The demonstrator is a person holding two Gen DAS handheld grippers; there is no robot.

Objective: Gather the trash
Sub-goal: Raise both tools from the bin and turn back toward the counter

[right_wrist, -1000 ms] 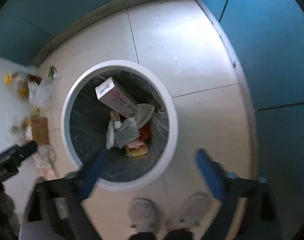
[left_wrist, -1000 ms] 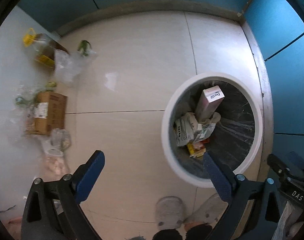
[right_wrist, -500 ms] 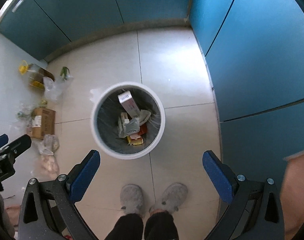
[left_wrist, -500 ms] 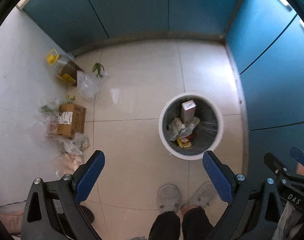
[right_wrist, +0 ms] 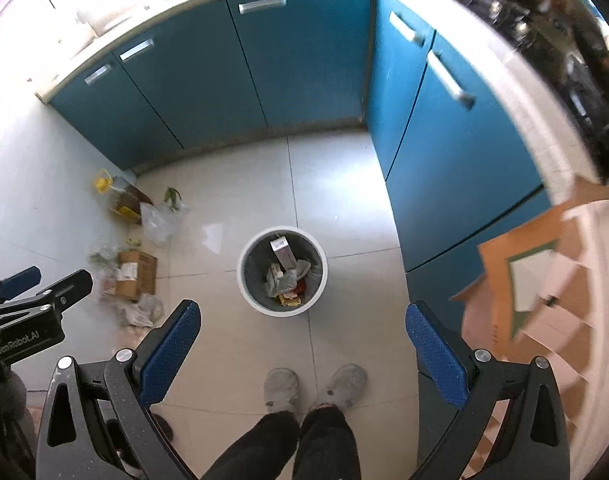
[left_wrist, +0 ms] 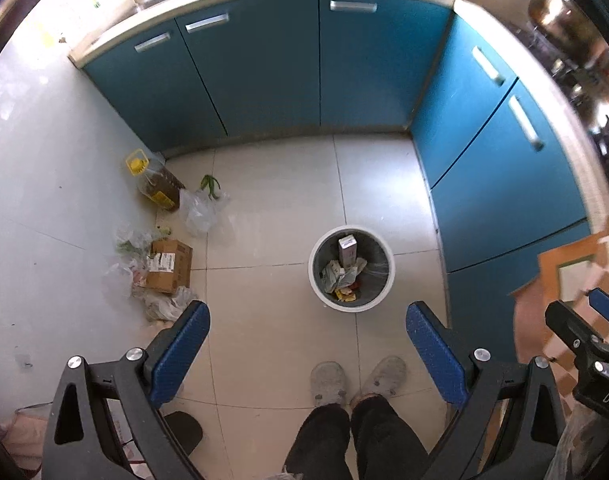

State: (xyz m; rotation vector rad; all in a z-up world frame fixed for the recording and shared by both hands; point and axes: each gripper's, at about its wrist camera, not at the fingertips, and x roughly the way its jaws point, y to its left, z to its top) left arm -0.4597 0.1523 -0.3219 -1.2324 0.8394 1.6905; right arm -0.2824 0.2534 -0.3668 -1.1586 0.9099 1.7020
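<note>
A round white trash bin (left_wrist: 316, 280) (right_wrist: 244, 284) with a dark liner stands on the tiled floor far below both grippers. It holds a white carton (left_wrist: 346, 249) (right_wrist: 282, 253), crumpled wrappers and yellow packets. My left gripper (left_wrist: 306, 326) is open, high above the floor, with nothing between its blue fingers. My right gripper (right_wrist: 302, 326) is open too, also empty, and hangs just nearer than the bin. The right gripper's body shows at the left wrist view's right edge.
Along the left wall lie an oil bottle (left_wrist: 156, 180) (right_wrist: 118, 196), clear plastic bags (left_wrist: 200, 210), a cardboard box (left_wrist: 169, 266) (right_wrist: 136, 274) and more bags. Blue cabinets (left_wrist: 264, 68) close the back and right. A person's grey slippers (left_wrist: 330, 382) stand below the bin.
Both grippers have risen far above the bin, which now looks much smaller. The cabinets, countertop and the person's legs have come into view. Both stay open.
</note>
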